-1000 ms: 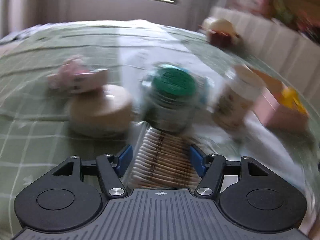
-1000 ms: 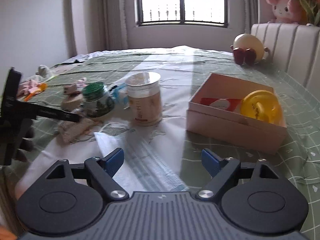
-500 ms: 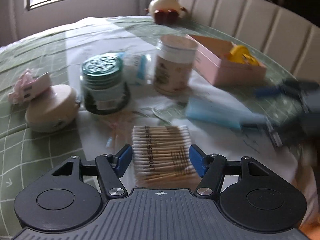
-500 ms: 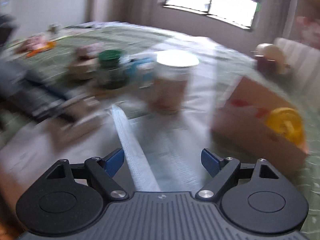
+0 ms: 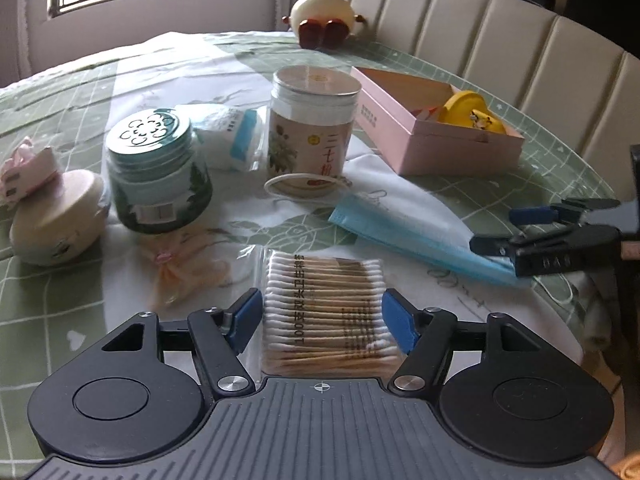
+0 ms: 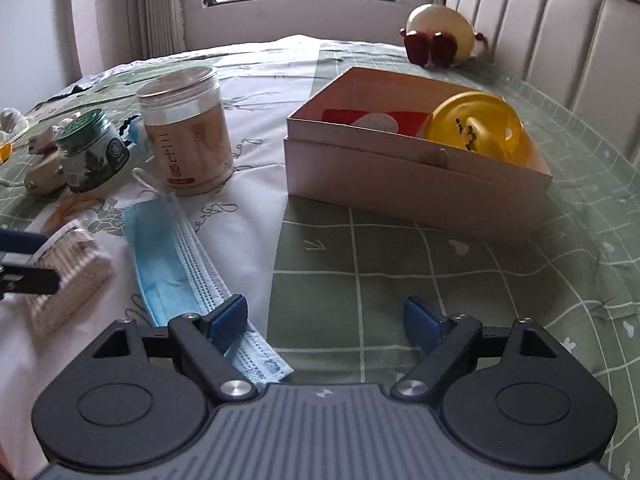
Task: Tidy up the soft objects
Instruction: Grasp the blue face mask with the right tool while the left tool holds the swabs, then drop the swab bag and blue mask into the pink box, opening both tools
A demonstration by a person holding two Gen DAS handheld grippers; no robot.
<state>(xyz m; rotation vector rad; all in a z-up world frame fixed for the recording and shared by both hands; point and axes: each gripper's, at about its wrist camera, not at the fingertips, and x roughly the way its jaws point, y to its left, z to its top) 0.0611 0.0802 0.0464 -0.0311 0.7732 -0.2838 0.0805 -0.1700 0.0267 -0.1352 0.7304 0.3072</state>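
Note:
My left gripper [image 5: 322, 316] is shut on a clear bag of cotton swabs [image 5: 326, 312], its blue pads pressed against the bag's two sides; the bag also shows in the right wrist view [image 6: 68, 268]. My right gripper [image 6: 326, 322] is open and empty, low over the table, its left finger over the near end of a blue face mask [image 6: 180, 256]. The mask lies flat in the left wrist view [image 5: 404, 232], with the right gripper [image 5: 516, 228] at its right end. An open pink box [image 6: 400, 176] holds a yellow round toy [image 6: 474, 124].
A clear-lidded jar [image 5: 312, 120], a green-lidded jar [image 5: 156, 176], a white and blue packet [image 5: 230, 136], a cream round case [image 5: 56, 216] and a peach bow [image 5: 180, 268] stand on the table [image 6: 440, 280]. A cream toy [image 6: 438, 34] sits far back by the sofa.
My left gripper has swung right with the swab bag still in it. My right gripper has moved down and right, so the mask now lies under its left finger.

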